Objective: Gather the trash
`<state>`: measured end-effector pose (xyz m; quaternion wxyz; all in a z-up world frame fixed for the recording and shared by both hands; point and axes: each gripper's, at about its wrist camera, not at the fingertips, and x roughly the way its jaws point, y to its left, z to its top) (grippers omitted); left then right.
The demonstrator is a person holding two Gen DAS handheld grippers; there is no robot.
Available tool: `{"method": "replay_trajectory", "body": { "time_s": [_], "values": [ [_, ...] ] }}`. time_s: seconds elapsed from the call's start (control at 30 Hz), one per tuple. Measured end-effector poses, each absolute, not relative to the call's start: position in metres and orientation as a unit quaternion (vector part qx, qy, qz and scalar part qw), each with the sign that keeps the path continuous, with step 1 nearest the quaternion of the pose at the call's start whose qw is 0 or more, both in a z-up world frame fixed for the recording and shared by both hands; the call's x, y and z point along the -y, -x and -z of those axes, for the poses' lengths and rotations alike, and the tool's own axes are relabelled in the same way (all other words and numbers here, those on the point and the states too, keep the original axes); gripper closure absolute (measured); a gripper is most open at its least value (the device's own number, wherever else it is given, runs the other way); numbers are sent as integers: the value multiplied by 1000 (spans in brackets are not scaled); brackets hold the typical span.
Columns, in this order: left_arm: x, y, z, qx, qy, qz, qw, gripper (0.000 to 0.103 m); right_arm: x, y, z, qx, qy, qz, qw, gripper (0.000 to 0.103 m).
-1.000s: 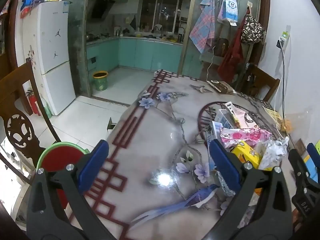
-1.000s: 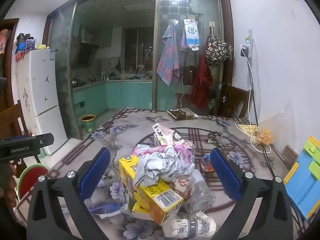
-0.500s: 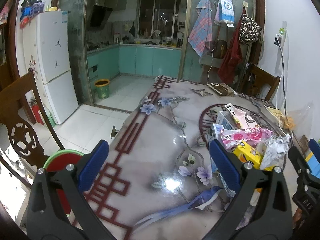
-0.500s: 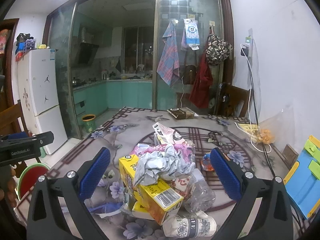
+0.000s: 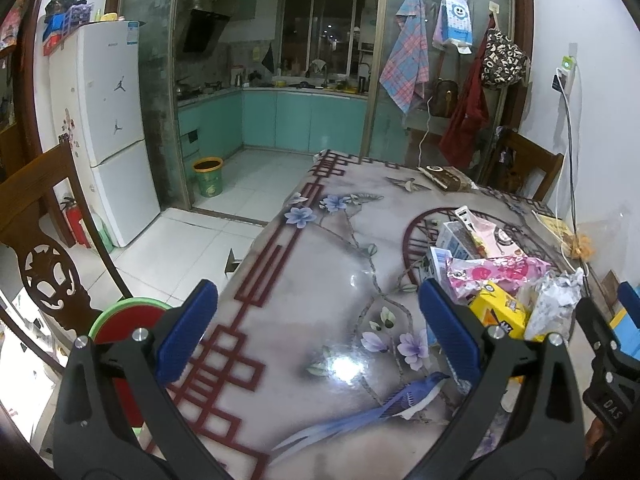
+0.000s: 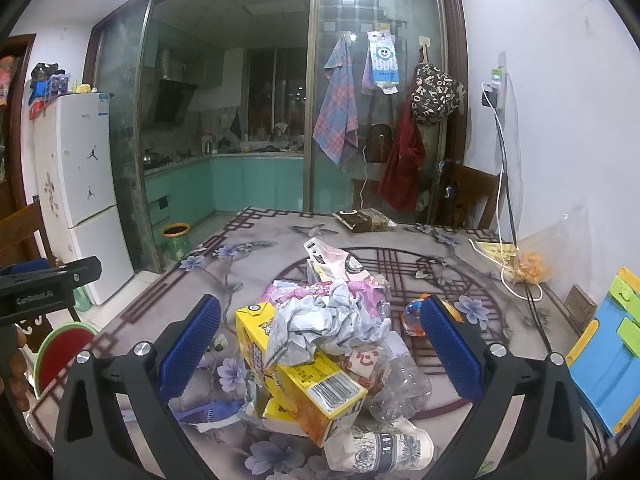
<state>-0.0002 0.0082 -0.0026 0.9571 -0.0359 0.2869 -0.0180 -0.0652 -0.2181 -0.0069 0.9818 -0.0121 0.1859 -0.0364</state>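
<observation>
A heap of trash lies on the flower-patterned table [image 5: 320,280]: a yellow carton [image 6: 304,376], crumpled grey paper [image 6: 324,324], a pink wrapper [image 6: 292,292], a clear plastic bottle [image 6: 400,384] and a paper cup [image 6: 380,448] lying on its side. My right gripper [image 6: 318,354] stands open, just in front of the heap, with the carton and paper between its blue pads. My left gripper [image 5: 318,334] is open over bare tabletop, left of the same heap, where the yellow carton [image 5: 500,312] and pink wrapper [image 5: 496,272] show.
A small yellow-green bin [image 5: 208,176] stands on the kitchen floor beyond the table. A red and green stool [image 5: 124,328] and a wooden chair [image 5: 44,248] are at the left edge. A blue and yellow toy [image 6: 604,360] and a charging cable [image 6: 508,272] lie at the right.
The left wrist view has tilted up and pulled back a little, showing more of the kitchen. The right gripper and the heap have barely shifted.
</observation>
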Motion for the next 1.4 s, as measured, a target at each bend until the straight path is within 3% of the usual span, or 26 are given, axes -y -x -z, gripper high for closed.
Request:
{"method": "replay_trajectory", "body": {
  "time_s": [0.27, 1.4],
  "values": [
    [-12, 6, 0, -244, 24, -28, 969, 4, 215, 69, 11, -155, 50, 77, 984, 7],
    [-22, 0, 5, -269, 57, -20, 961, 4, 222, 50, 19, -240, 15, 27, 970, 7]
  ]
}}
